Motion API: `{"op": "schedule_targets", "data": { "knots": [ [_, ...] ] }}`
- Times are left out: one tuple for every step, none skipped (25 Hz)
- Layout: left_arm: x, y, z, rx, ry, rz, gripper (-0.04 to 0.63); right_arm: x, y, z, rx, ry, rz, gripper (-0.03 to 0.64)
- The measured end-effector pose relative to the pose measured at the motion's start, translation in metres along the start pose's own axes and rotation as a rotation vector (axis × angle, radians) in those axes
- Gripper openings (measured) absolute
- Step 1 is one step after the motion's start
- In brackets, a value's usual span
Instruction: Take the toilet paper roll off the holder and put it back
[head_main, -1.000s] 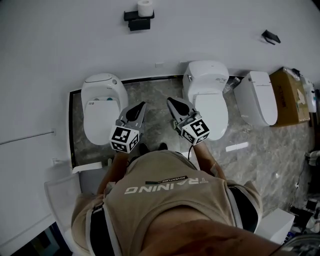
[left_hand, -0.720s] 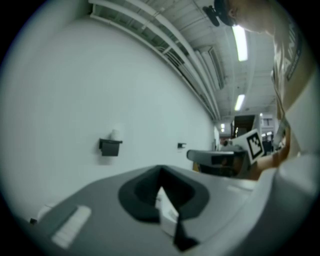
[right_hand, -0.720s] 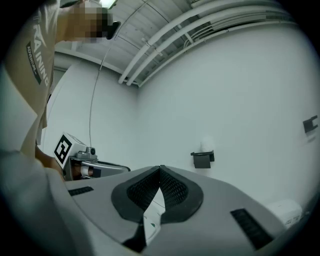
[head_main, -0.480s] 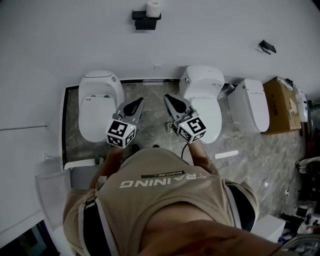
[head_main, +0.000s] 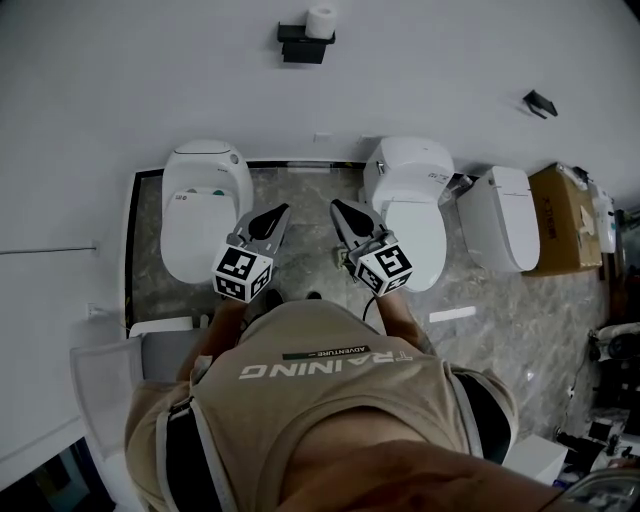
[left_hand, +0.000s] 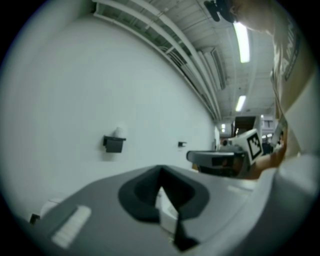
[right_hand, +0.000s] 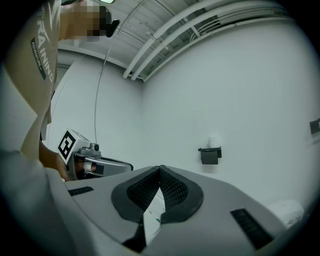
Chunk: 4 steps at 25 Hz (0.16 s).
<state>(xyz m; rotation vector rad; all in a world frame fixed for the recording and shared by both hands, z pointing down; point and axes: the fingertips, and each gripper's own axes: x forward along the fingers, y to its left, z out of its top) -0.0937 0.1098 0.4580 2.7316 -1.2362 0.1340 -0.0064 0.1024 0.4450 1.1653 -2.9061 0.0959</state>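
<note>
A white toilet paper roll stands on a black holder fixed to the white wall, far ahead of me. Both grippers are held close to my chest, well short of it. My left gripper is shut with nothing in it, and my right gripper is shut and empty too. In the left gripper view the roll and holder show small, up and to the left of the closed jaw tips. In the right gripper view the roll sits atop the holder, right of the closed tips.
Three white toilets stand along the wall: one at the left, one in the middle, one at the right. A cardboard box sits at the far right. A small black fitting is on the wall.
The head view has shifted, so the holder and roll now sit further right in the frame. Both grippers stay shut in front of my chest, side by side.
</note>
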Motion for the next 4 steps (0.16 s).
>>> {"op": "schedule_targets", "data": {
  "knots": [
    [-0.0003,0.0,-0.0005,-0.004,-0.001,-0.001,0.0,0.0009,-0.0001,-0.0008,-0.001,0.004,-0.001,0.014],
    [-0.0007,0.0,-0.0011,-0.007,-0.002,-0.002,-0.001,0.0017,-0.0001,-0.0016,-0.001,0.007,-0.002,0.014],
    [-0.0013,-0.0001,-0.0019,-0.009,-0.002,-0.003,0.0,0.0024,-0.0001,-0.0025,0.0,0.009,-0.004,0.014],
    [-0.002,-0.0002,-0.0028,-0.011,-0.002,-0.005,0.0,0.0031,0.0001,-0.0033,0.0,0.01,-0.006,0.014]
  ]
}}
